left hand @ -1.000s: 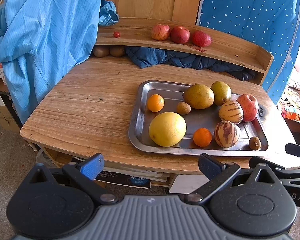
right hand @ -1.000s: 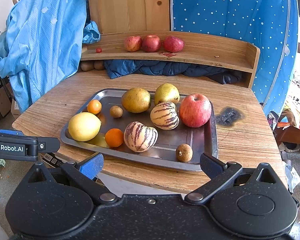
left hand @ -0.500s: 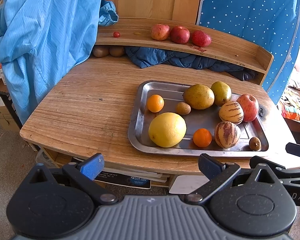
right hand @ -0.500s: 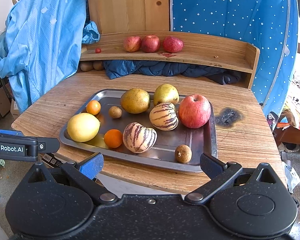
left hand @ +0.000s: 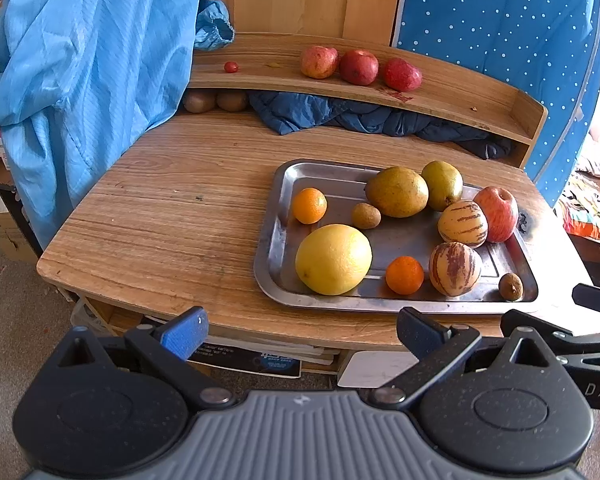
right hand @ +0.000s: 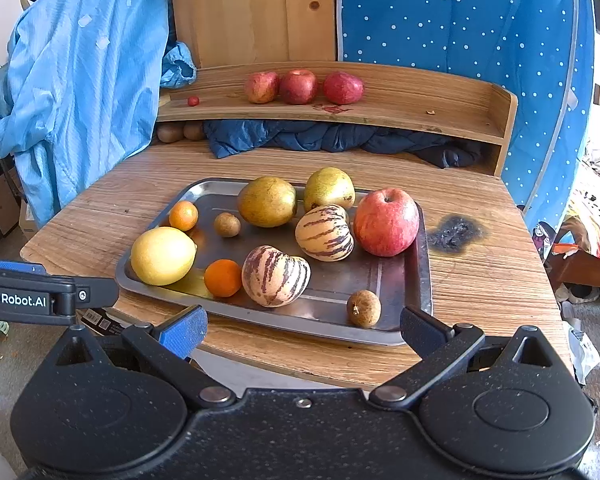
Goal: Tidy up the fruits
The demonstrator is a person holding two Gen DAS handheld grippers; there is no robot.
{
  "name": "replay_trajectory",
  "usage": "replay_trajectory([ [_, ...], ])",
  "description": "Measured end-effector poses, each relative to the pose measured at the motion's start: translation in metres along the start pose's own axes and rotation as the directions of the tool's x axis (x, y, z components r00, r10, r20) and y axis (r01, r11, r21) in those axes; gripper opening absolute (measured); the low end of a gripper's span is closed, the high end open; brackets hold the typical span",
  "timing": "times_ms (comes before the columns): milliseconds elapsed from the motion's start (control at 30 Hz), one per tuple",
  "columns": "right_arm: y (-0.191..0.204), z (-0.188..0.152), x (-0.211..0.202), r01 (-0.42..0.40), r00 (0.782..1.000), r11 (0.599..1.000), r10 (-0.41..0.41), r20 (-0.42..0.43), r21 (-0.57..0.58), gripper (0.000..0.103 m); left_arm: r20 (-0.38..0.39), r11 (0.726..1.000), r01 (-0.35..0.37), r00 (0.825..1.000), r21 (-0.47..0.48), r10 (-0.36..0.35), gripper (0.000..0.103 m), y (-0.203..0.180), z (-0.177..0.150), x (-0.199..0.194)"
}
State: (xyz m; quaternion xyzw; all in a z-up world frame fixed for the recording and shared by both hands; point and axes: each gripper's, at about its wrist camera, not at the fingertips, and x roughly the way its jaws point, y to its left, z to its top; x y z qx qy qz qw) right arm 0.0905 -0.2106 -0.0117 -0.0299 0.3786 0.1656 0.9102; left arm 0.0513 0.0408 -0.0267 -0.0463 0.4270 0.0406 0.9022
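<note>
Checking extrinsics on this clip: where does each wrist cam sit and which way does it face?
Left wrist: on the left hand-held gripper, off the table's front edge, facing the steel tray of fruit from its left; own open fingers low in frame, the right hand-held gripper at the right edge.
Right wrist: on the right hand-held gripper, nearer the tray's right end, facing the shelf; own open fingers, the left one's finger at the left edge.
Shared: tray, large yellow citrus, three red apples on the wooden shelf.

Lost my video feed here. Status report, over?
Left gripper and right gripper open, empty, short of the table. Fruit untouched on metal tray; three apples on shelf. Nothing blocking.
</note>
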Motion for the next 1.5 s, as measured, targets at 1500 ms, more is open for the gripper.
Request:
replay_trajectory([
  [1500, -0.003, 0.002, 0.002, 0.007, 1.0, 1.0, -0.007, -0.002, 0.002, 0.102, 0.039, 0.996, -0.043, 0.998, 0.072, 0.04, 0.102, -0.009, 0.009, -0.008],
])
